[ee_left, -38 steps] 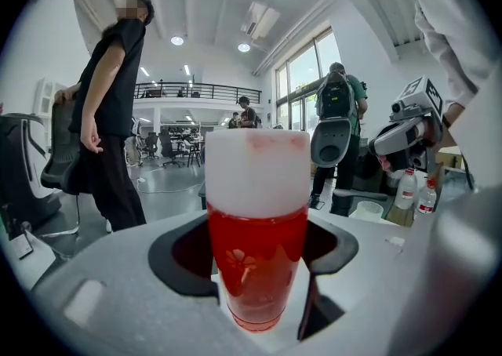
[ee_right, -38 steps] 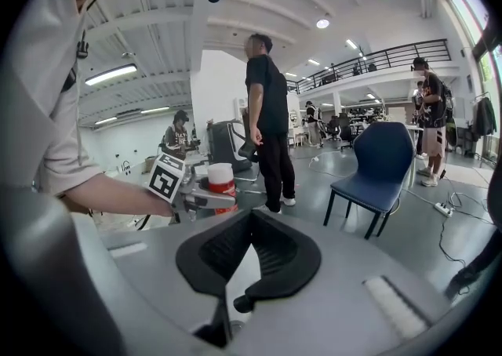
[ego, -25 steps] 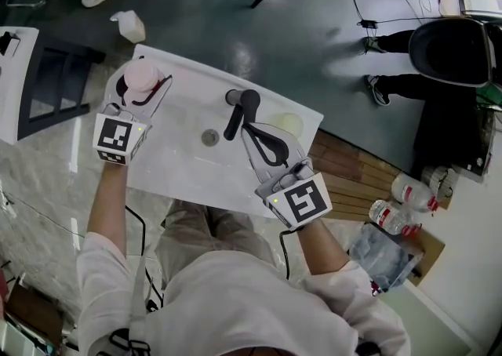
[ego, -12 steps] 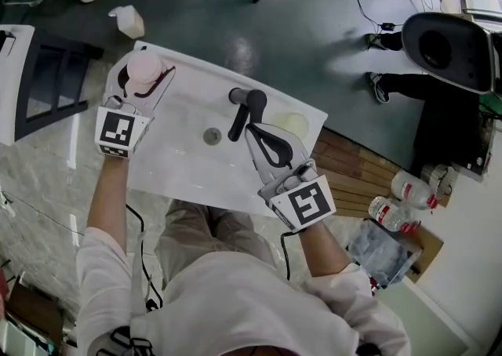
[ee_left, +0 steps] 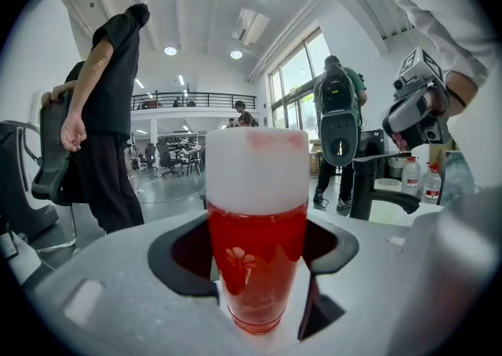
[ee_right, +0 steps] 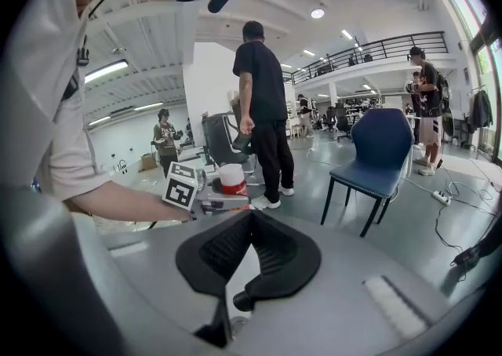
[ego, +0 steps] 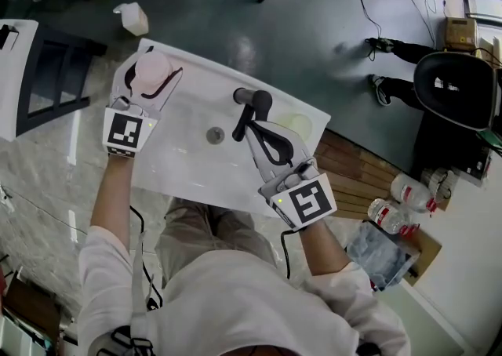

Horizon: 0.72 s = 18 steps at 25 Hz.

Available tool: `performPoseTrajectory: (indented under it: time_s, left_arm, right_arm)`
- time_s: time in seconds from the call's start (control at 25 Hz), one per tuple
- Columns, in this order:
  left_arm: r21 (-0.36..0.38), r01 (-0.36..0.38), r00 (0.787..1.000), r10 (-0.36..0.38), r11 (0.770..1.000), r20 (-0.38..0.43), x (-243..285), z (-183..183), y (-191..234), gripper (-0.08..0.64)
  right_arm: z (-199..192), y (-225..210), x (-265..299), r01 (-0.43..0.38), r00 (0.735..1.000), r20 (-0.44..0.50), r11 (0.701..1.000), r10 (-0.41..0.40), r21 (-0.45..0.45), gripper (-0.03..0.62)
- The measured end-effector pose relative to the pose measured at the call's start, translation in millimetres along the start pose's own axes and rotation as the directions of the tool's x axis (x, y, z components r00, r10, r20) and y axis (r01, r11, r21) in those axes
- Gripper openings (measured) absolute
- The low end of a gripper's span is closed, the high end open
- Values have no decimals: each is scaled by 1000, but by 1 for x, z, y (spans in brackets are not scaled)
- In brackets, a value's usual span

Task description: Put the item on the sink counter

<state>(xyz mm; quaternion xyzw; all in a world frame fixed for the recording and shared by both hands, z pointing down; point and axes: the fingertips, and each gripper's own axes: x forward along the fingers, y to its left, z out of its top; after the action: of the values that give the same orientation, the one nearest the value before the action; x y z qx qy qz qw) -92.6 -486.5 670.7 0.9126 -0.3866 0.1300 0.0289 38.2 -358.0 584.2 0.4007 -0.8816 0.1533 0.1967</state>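
A red see-through bottle (ee_left: 256, 256) with a pale pink cap (ego: 152, 69) stands upright at the far left corner of the white sink counter (ego: 176, 170). My left gripper (ego: 154, 80) is closed around it, with a black pad against each side. My right gripper (ego: 252, 128) hovers over the basin just right of the black faucet (ego: 252, 99). Its jaws are shut with their tips together and nothing between them. In the right gripper view (ee_right: 251, 219) the faucet's end (ee_right: 243, 300) shows below the jaws, and the bottle (ee_right: 232, 179) is far off.
The basin has a drain (ego: 215, 136) and a pale round pad (ego: 292, 123) at its right end. A black shelf (ego: 47, 80) stands to the left. To the right are a wooden pallet (ego: 353, 178) and water bottles (ego: 408, 190). People and a blue chair (ee_right: 384, 150) stand beyond.
The head view has shifted a little. Both grippers and the bottle keep their places on the sink. The black office chair at the right has moved.
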Motion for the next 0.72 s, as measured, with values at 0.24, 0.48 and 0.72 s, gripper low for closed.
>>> performPoseTrajectory:
  time_s: [0.24,0.48,0.72]
  left_arm:
    - [-5,4,1000,-4,1000,-7,0,-4,0,324]
    - [-10,4,1000,-4,1000,-19,-8,-4,-2,367]
    - [-11,-14,1000,14,1000,-22,-12,1,-1,368]
  right_arm:
    - [3,2,-2,-4,1000,6,1000,4,-5,5]
    - [7,3,-7,-5,1000,17,1000,5,-12,5]
    - [11,6,-14,-9,1000,28,1000,10,-27,5]
